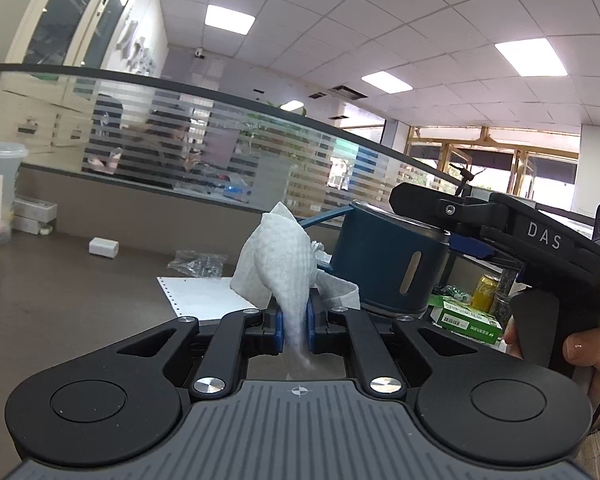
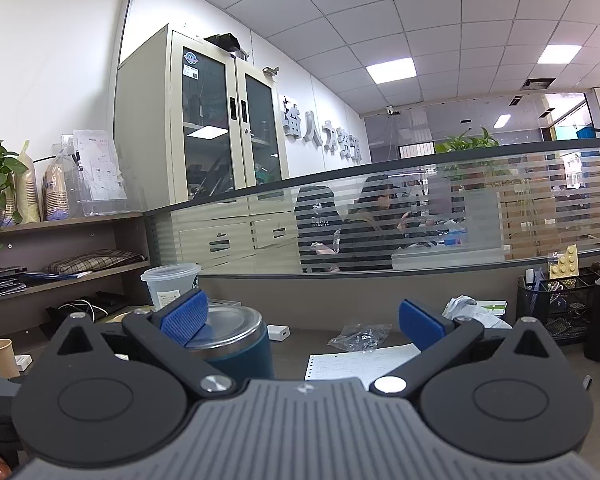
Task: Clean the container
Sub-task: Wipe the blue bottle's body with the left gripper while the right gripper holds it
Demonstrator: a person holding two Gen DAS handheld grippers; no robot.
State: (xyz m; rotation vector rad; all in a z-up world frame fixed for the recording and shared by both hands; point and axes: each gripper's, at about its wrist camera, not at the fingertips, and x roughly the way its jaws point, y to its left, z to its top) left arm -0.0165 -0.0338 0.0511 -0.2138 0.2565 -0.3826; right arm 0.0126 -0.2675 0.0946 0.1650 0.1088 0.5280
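Both pictures are bright, lit by square ceiling lights (image 1: 230, 19) that glow plain white, and daylight comes in through the windows (image 1: 500, 160) at the far right of the left wrist view. The lens bends straight lines into curves near the edges, and the corners go dark. Shadows are soft, and the people behind the striped glass (image 2: 380, 216) look blurry.

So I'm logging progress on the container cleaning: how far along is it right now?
Early. Done: the left gripper is shut on a white paper towel. In hand: the right gripper is open, one pad by the steel rim of the dark blue container, nothing gripped. Left: the towel sits beside the container, not on it, so wiping looks not yet done.
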